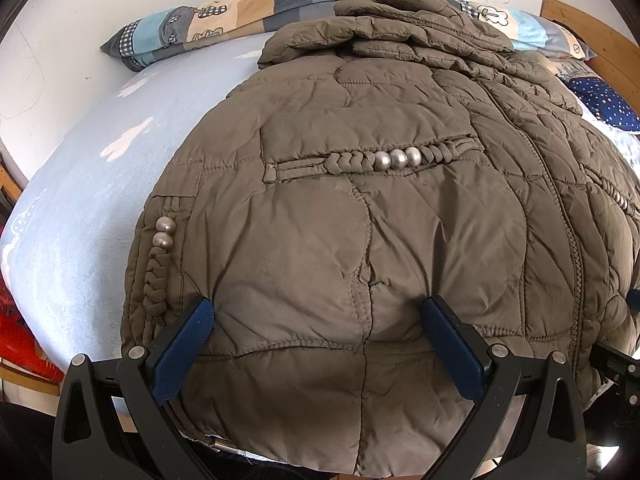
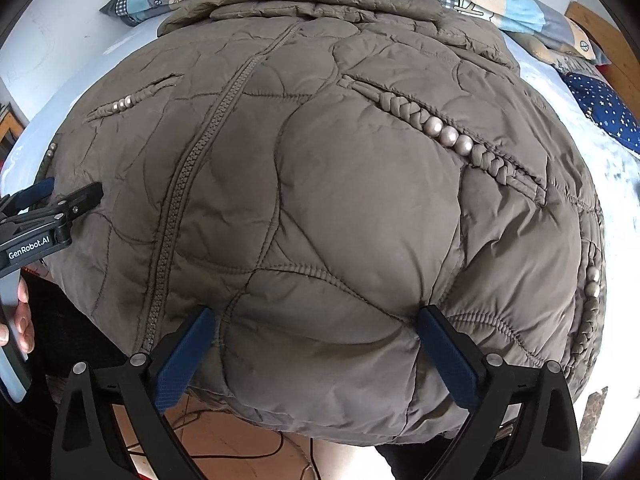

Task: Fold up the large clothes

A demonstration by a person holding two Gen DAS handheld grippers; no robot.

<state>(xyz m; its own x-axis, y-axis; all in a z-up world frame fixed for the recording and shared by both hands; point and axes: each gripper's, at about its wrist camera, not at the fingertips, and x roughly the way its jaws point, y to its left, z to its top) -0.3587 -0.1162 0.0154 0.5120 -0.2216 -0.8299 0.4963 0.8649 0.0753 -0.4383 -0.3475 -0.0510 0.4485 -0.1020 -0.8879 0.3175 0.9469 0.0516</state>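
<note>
An olive-brown quilted puffer jacket (image 1: pixel 360 200) lies front-up on the bed, zipper closed, with braided pockets set with silver beads; its sleeves are folded near the collar. It fills the right wrist view (image 2: pixel 340 200) too. My left gripper (image 1: pixel 318 316) is open, its blue pads pressing into the hem on the jacket's left half. My right gripper (image 2: pixel 316 320) is open, its pads pressing into the hem on the right half, which hangs over the bed edge. The left gripper also shows at the left edge of the right wrist view (image 2: pixel 60 208).
A light blue sheet (image 1: pixel 100 184) covers the bed. A patchwork pillow (image 1: pixel 192 28) lies along the white wall behind the jacket. A navy star-print cushion (image 1: pixel 604 104) and the wooden bed frame (image 1: pixel 592 28) are at the right. A cable lies on the floor (image 2: pixel 240 448) below the hem.
</note>
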